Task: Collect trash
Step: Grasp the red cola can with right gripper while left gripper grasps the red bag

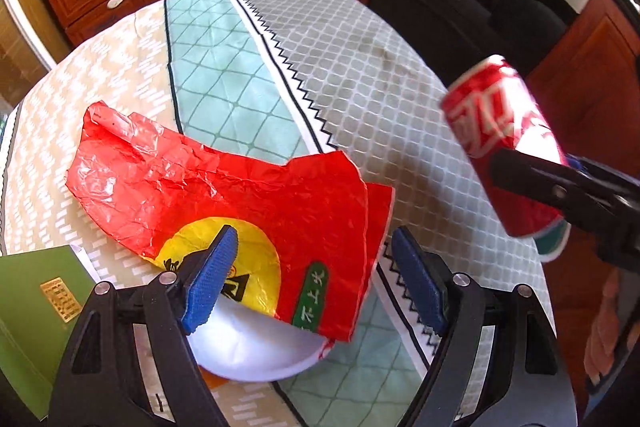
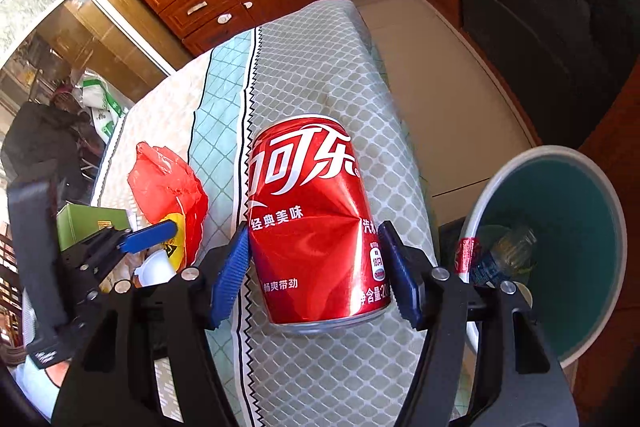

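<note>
Between the blue ribbed pads of the right gripper (image 2: 314,267) a dented red aluminium soda can (image 2: 316,223) w/ white lettering is sitting clamped, both pads pressing its sides; the can is hanging above the quilted patchwork tablecloth (image 2: 340,75). Just right of the can, beside the table edge, a round teal-lined waste bin (image 2: 580,211) is standing, w/ a clear plastic bottle (image 2: 504,251) lying inside. Left of the can, the left gripper (image 1: 314,279) is hovering w/ jaws spread wide, gripping nothing, over a crumpled red plastic snack bag (image 1: 224,187) w/ a yellow circle, which is lying on the cloth partly covering a white round bowl (image 1: 248,351). Farther left of the can, a green cardboard box (image 1: 32,307) is resting on the cloth.
</note>
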